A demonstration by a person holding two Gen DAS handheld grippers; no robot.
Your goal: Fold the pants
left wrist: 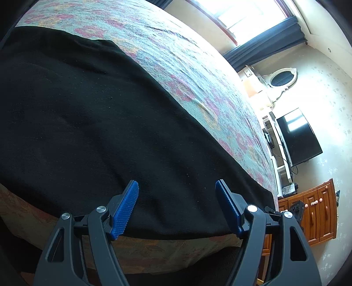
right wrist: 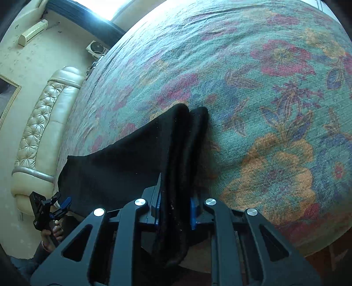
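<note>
Bed w/ floral teal cover (right wrist: 264, 99); tufted cream headboard (right wrist: 39, 123) at 9 o'clock. TV (left wrist: 299, 136) on wall at 3 o'clock, wood cabinet (left wrist: 316, 215) below, oval mirror (left wrist: 282, 79) above, window (left wrist: 246, 15) at 1.
</note>
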